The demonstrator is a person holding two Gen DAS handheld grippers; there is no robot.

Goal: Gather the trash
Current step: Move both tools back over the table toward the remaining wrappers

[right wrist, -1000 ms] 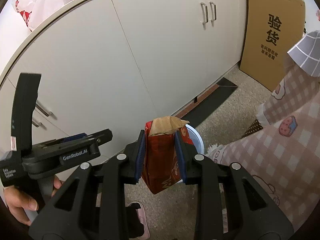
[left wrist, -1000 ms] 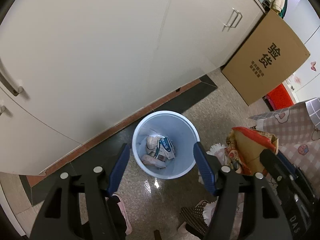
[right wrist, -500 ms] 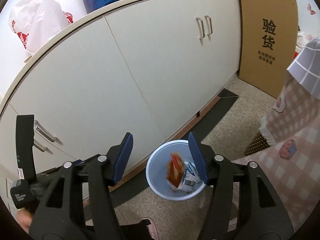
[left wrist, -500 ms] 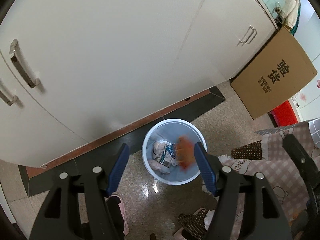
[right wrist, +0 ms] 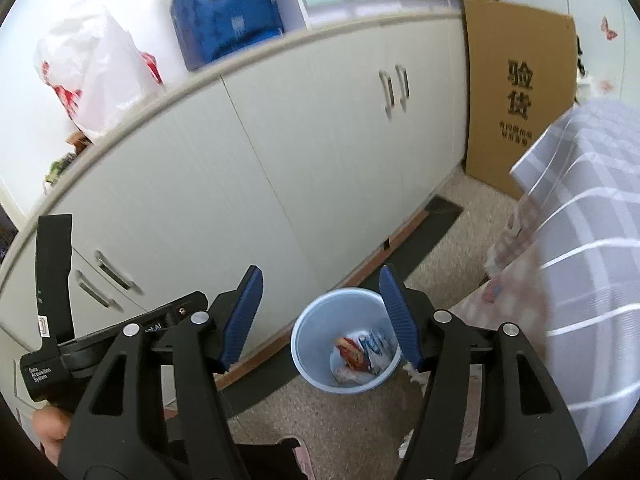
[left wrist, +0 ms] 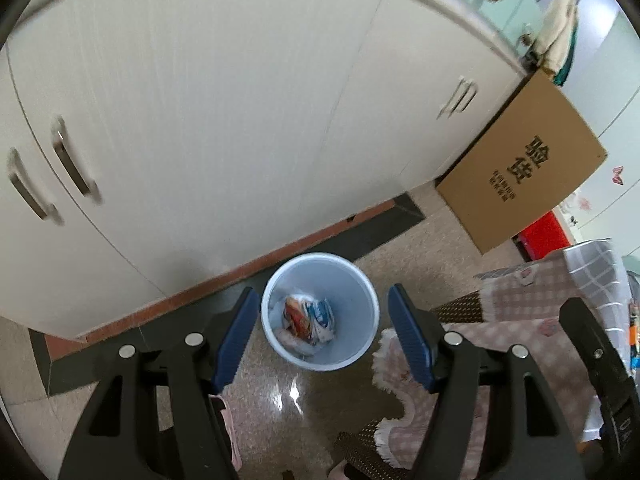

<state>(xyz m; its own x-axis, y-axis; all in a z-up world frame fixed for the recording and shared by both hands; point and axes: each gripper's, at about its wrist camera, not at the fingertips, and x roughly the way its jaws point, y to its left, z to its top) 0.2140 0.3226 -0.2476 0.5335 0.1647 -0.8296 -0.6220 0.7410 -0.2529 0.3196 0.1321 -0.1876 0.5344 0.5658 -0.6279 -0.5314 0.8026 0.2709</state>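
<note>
Floor speckled, glossy. L gripper fingers apart, nothing btwn. R gripper fingers opening, nothing btwn. Bin on floor below both, snack bag inside w/ other wrappers. Cabinets just behind bin; cardboard box leans on them farther right.

White cabinets line a speckled floor; a cardboard box leans beside them.
</note>
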